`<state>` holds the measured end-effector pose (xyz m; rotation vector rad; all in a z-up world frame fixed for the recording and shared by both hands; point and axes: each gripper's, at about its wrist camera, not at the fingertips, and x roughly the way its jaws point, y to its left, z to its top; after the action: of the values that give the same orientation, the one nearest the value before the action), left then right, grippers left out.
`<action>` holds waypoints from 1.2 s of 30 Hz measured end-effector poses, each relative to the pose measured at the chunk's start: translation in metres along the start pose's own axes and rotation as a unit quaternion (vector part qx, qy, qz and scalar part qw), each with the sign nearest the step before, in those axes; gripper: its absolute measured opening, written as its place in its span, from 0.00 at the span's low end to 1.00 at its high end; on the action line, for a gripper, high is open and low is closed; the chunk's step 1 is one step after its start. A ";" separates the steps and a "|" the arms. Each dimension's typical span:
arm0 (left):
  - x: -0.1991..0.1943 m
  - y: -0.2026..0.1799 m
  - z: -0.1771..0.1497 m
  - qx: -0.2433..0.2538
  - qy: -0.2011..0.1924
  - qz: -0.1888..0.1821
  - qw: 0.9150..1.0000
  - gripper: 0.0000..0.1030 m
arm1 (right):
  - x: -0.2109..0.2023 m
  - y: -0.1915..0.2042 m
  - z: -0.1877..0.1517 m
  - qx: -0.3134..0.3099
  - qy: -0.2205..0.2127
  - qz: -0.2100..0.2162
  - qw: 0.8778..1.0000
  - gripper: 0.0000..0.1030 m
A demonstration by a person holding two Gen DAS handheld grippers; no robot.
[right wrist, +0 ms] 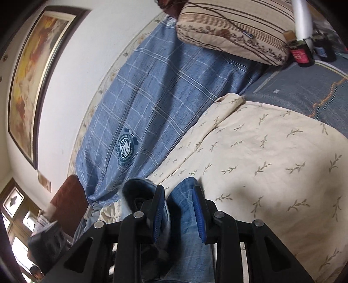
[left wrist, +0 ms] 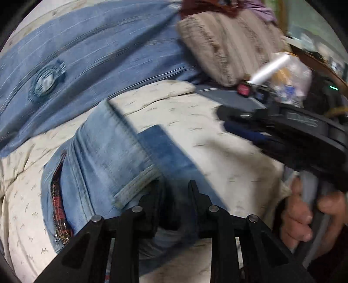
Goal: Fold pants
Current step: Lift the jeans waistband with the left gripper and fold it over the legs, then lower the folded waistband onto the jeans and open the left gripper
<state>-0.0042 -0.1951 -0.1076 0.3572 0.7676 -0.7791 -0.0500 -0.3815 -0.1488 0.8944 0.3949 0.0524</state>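
Pants, light blue washed denim jeans (left wrist: pixel 104 161), lay bunched on a cream bedsheet with small olive leaf sprigs (left wrist: pixel 217 139), one leg hem turned up pale, a red plaid lining showing at a pocket slit on the left side. Darker denim fold ran out under the left gripper (left wrist: pixel 174 191). Left wrist view was motion-blurred.

Around: a blue checked blanket with a round teal crest patch (right wrist: pixel 152 91) lay past the sheet, against a white wall (right wrist: pixel 87 54). Crest lettering was too small to read. A beige striped pillow with brown floral trim (right wrist: pixel 235 28) sat at the top, touching the blanket. Beside the pillow stood a dark bottle with a red label (right wrist: pixel 301 54), label text unreadable, and a white tube (right wrist: pixel 302 19) rising behind it. A grey-blue cover with an orange stitched line (right wrist: pixel 304 91) lay next to the cream sheet. A framed painting in yellow and orange tones (right wrist: pixel 34 74) hung on the wall.

In the left wrist view the right gripper (left wrist: pixel 243 128) came in from the right, black body, blue pads, a person's hand (left wrist: pixel 298 217) wrapped on its handle; raised lettering on the body was blurred.

Left gripper's jaws stood narrowly apart with dark denim bunched between them; whether the pads pressed it could not be told. Right gripper's jaws, in its own view, were clamped on a fold of blue denim, blue ribbed pads (right wrist: pixel 199 215) against the cloth on both sides.
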 end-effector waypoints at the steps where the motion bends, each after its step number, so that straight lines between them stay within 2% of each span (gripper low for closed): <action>1: -0.009 -0.004 -0.001 0.014 -0.008 0.002 1.000 0.39 | 0.001 -0.001 0.000 0.002 0.001 -0.001 1.000 0.29; 3: -0.026 -0.006 -0.002 0.034 -0.030 0.016 0.999 0.50 | 0.002 -0.002 0.000 0.004 0.003 -0.003 1.000 0.29; 6: -0.064 0.005 -0.010 0.049 -0.071 0.021 0.996 0.54 | 0.002 0.004 -0.003 -0.013 0.003 -0.007 1.000 0.29; 8: -0.082 0.028 -0.018 0.030 -0.080 0.044 0.995 0.59 | 0.003 0.013 -0.007 -0.039 0.007 -0.004 0.999 0.29; 12: -0.093 0.088 -0.040 -0.034 -0.058 0.100 0.993 0.60 | 0.017 0.049 -0.019 -0.109 0.039 0.022 0.993 0.29; 15: -0.090 0.136 -0.056 -0.107 -0.034 0.137 0.984 0.60 | 0.034 0.091 -0.031 -0.176 0.068 0.058 0.980 0.29; 18: -0.087 0.162 -0.063 -0.144 -0.029 0.160 0.976 0.60 | 0.063 0.131 -0.034 -0.207 0.106 0.089 0.968 0.29; 20: -0.081 0.172 -0.062 -0.158 -0.030 0.166 0.973 0.60 | 0.087 0.152 -0.035 -0.220 0.123 0.086 0.964 0.29; 23: -0.067 0.178 -0.056 -0.169 -0.025 0.165 0.971 0.60 | 0.127 0.173 -0.040 -0.246 0.156 0.044 0.956 0.29; 26: -0.043 0.178 -0.047 -0.168 -0.013 0.148 0.975 0.60 | 0.150 0.166 -0.037 -0.242 0.167 -0.002 0.956 0.29; 28: -0.025 0.172 -0.044 -0.161 0.001 0.131 0.978 0.60 | 0.156 0.148 -0.032 -0.239 0.159 -0.047 0.957 0.27; 29: -0.019 0.168 -0.043 -0.155 0.009 0.126 0.980 0.60 | 0.158 0.131 -0.030 -0.224 0.170 -0.065 0.958 0.27; 32: -0.011 0.154 -0.047 -0.136 0.008 0.139 0.981 0.60 | 0.161 0.091 -0.031 -0.195 0.206 -0.113 0.952 0.28; 34: -0.011 0.153 -0.051 -0.138 0.004 0.130 0.982 0.60 | 0.157 0.068 -0.038 -0.185 0.228 -0.098 0.951 0.28; 36: -0.011 0.156 -0.053 -0.147 0.006 0.123 0.981 0.60 | 0.142 0.055 -0.045 -0.193 0.220 -0.068 0.954 0.28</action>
<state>0.0799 -0.0556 -0.1332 0.1846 0.8196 -0.4241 0.0726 -0.2836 -0.1759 0.4591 0.8316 0.1978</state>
